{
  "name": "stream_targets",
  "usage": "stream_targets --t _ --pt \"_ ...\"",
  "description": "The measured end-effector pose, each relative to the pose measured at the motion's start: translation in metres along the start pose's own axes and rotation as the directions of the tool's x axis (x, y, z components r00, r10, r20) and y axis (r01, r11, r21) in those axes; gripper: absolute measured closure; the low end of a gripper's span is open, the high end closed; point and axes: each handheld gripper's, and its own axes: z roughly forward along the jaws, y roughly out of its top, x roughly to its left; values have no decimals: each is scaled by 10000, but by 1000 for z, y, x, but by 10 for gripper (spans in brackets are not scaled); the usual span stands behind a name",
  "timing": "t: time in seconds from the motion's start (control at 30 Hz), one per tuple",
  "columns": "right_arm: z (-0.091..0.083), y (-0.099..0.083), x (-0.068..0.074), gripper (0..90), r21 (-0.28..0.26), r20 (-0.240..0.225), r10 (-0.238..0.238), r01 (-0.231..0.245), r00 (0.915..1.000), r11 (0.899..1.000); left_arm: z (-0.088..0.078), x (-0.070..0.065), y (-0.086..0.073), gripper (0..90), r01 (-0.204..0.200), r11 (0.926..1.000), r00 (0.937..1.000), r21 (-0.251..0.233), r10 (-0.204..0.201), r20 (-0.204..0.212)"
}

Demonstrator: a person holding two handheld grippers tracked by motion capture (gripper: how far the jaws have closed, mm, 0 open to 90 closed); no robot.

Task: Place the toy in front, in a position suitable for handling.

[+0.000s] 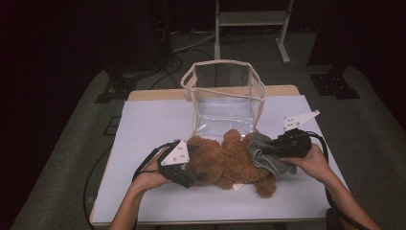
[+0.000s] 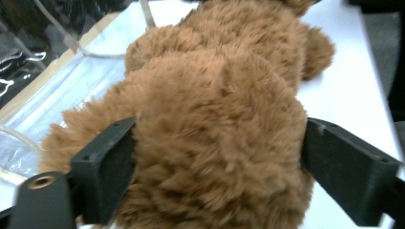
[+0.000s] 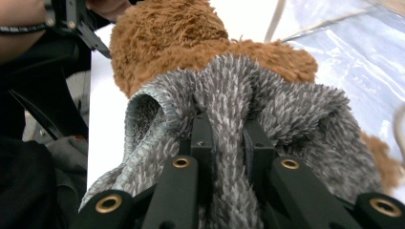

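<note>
Teddy bear [image 1: 230,160] lies mid-table before the clear bag [image 1: 224,93]; left gripper [image 2: 215,167] straddles its head, jaws wide, while right gripper [image 3: 224,143] pinches the grey cloth [image 3: 267,109] draped over it.

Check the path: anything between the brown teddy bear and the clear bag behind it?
Nothing visible blocks it. The brown plush teddy bear lies on the white table right in front of the clear plastic tote bag, whose mouth stands open. The fuzzy grey cloth, pinched by the right gripper, drapes over the bear's side, not across the gap.
</note>
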Motion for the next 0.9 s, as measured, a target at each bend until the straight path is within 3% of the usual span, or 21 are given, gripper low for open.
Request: stream_targets --t 0.13,0.23,0.43,0.6,0.9 --pt "-7 -11 -6 777 -141 217 236 -233 9995 9996 14 4 -9 80 6 9964 9992 850 27 -388" --pt "-11 -18 -11 776 -61 402 425 -423 9983 9991 15 7 -15 86 283 9973 9981 676 -245 -568" --pt "1 -32 -16 776 -347 141 847 -842 9963 9958 14 6 -11 299 360 9961 9975 801 -309 -639" --pt "8 -27 -13 777 -596 -97 786 -790 9969 9951 7 7 -9 401 641 9953 9964 727 -599 -593" --pt "29 4 0 777 -645 -659 41 -84 9978 9979 -19 6 -9 411 765 9918 9970 1021 -754 -144"
